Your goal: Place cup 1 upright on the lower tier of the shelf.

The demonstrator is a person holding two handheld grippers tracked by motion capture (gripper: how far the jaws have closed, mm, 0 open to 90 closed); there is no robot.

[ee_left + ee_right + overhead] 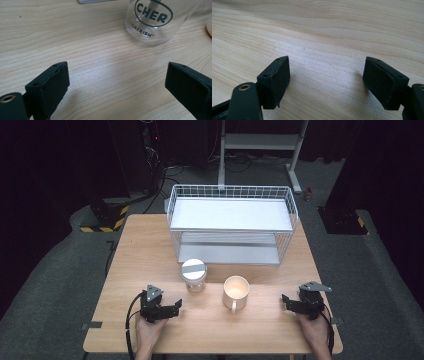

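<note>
Wooden tabletop (pixel 150 245), light grain, standing on a dark grey floor. At the far edge, a white wire rack (pixel 231 222) with two shelves, both bare. In front of the rack, near the middle of the tabletop, a clear glass jar (pixel 194 275) with a grey lid, upright; beside it, toward the right, a cream mug (pixel 236 292), upright, mouth up, handle toward the near edge. Jar and mug close together but apart, not touching. Seen in the left gripper view: lower part of the jar (pixel 152 22), transparent, printed with dark "CHERISH" lettering, ahead of the jaws and to their right, well clear of both pads. Left tool (pixel 176 306) held in a hand at the near left, low over the tabletop, pointed to the right toward the jar and mug; jaws spread wide, released, nothing between them but bare wood. Right tool (pixel 286 301) held in a hand at the near right, pointed to the left toward the mug; jaws likewise spread wide, released, nothing gripped, bare wood between the pads in the right gripper view. Mug between the two tools, nearer the right one, touched by neither.
</note>
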